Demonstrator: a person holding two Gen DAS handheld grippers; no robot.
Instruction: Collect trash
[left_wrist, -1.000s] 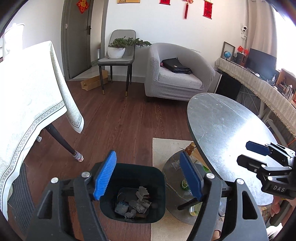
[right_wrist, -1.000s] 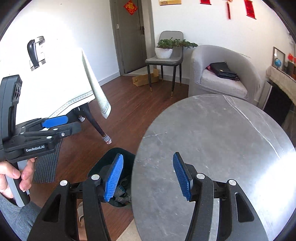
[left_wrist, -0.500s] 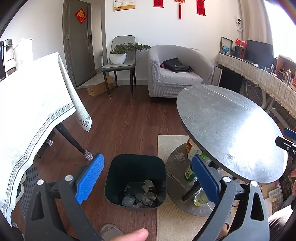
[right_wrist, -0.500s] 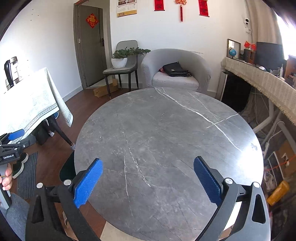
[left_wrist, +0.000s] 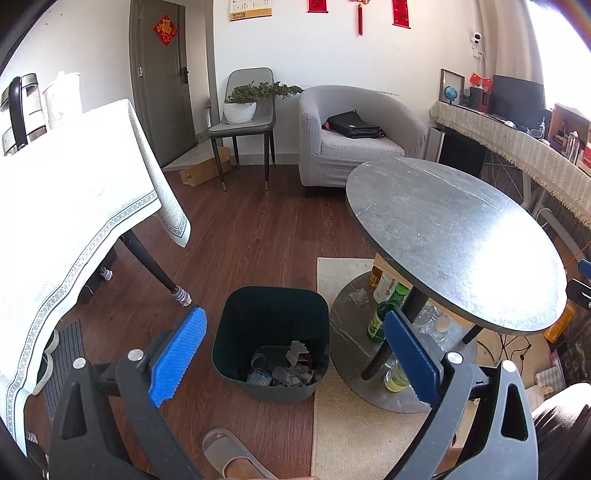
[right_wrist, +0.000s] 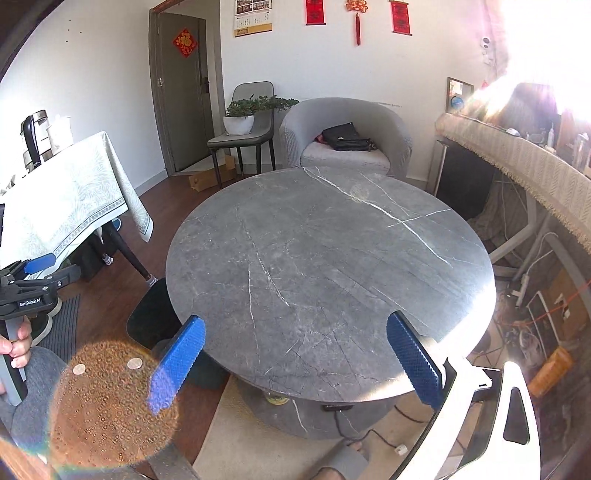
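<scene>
left gripper (left_wrist: 295, 354) jaws opened wider | ribbed blue pads (left_wrist: 177, 354) | round marble table (left_wrist: 443, 236)

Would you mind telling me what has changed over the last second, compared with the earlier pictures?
Both grippers have just been opening wide, with nothing between the jaws: the left gripper has drawn back from above the trash bin, and the right gripper has swung from the bin's side to face the round marble table squarely. The bin, its crumpled trash and the bare tabletop are unchanged.

White walls, dark wood floor (left_wrist: 258, 229), grey armchair (left_wrist: 354, 140) (sunlit), round marble table (right_wrist: 328, 273).
</scene>
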